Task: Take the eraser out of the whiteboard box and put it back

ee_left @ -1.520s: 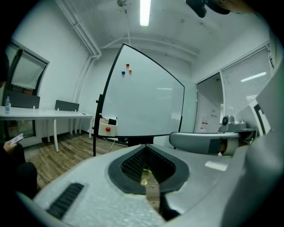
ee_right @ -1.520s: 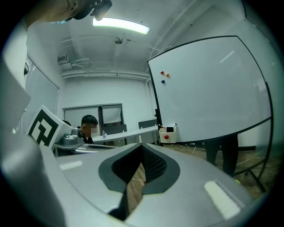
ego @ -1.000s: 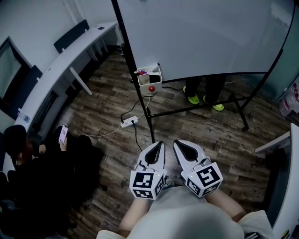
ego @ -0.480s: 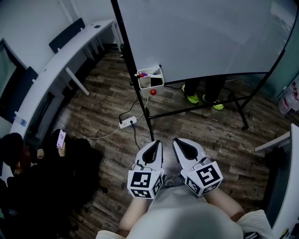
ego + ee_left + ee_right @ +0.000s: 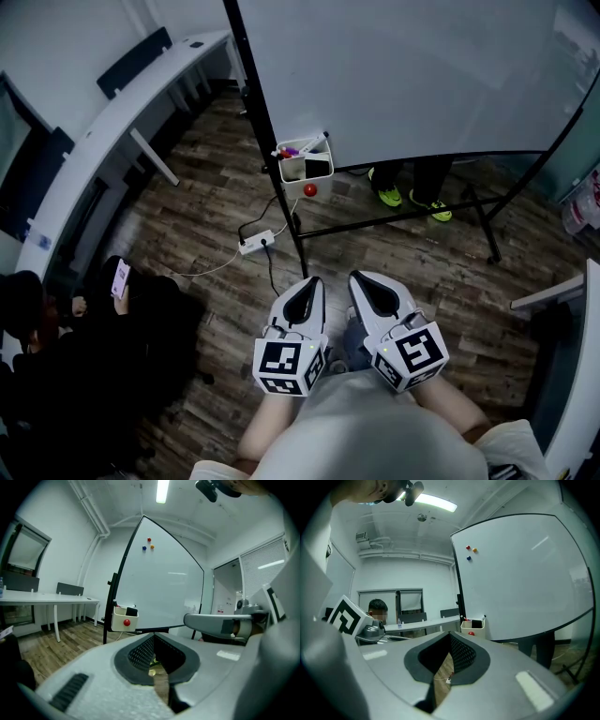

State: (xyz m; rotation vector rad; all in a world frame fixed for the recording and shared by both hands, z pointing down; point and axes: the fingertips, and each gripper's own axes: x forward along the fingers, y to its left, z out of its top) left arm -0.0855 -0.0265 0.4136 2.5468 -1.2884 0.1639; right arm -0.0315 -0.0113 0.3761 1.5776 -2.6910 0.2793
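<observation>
Eraser point(image 5: 319, 167) sits in whiteboard box point(image 5: 292, 172); left gripper point(image 5: 313, 281) and right gripper point(image 5: 357, 277) both clenched, empty, well apart from it.

The left tool point(image 5: 314, 283) and right tool point(image 5: 360, 278) have edged forward towards the whiteboard box point(image 5: 302, 170), the left one drifting slightly outward so the gap between them has widened, while the seated person point(image 5: 56, 356) now sits nearer the head view's left edge.

Head view: overhead, steeply down, far from whiteboard point(image 5: 422, 75).
Gripper views: low, level, facing it.
Shared: whiteboard box point(image 5: 292, 172).
</observation>
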